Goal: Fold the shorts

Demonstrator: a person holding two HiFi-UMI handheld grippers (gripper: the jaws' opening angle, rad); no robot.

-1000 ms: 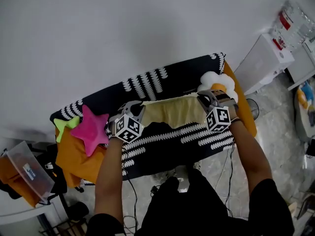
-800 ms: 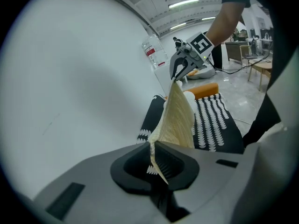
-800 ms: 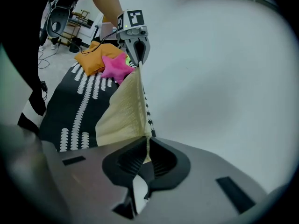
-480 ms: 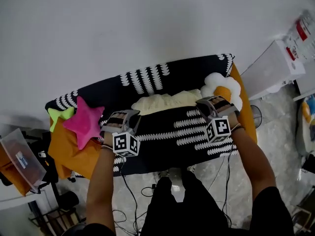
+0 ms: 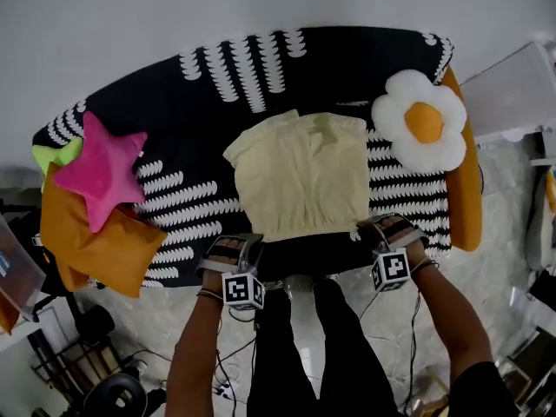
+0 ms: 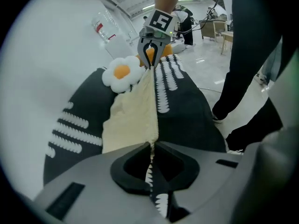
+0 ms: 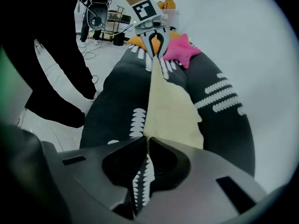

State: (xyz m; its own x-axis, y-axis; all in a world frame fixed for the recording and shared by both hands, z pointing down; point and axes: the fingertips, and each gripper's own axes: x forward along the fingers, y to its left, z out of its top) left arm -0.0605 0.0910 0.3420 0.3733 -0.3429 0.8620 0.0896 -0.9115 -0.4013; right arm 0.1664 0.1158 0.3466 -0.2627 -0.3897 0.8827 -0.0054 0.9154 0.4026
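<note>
- Dragging toward me, I have drawn the shorts [image 5: 300, 176] out of a crumpled bunch and flat across the black patterned cover [image 5: 200, 137]. I judge they are ready for a first fold.
- My left tongs [image 5: 252, 241] and right tongs [image 5: 363, 231] are both clenched on the near hem's corners.
- Only the gripper views show the hem pinched and taut between them. Only the head view shows the whole garment.
</note>
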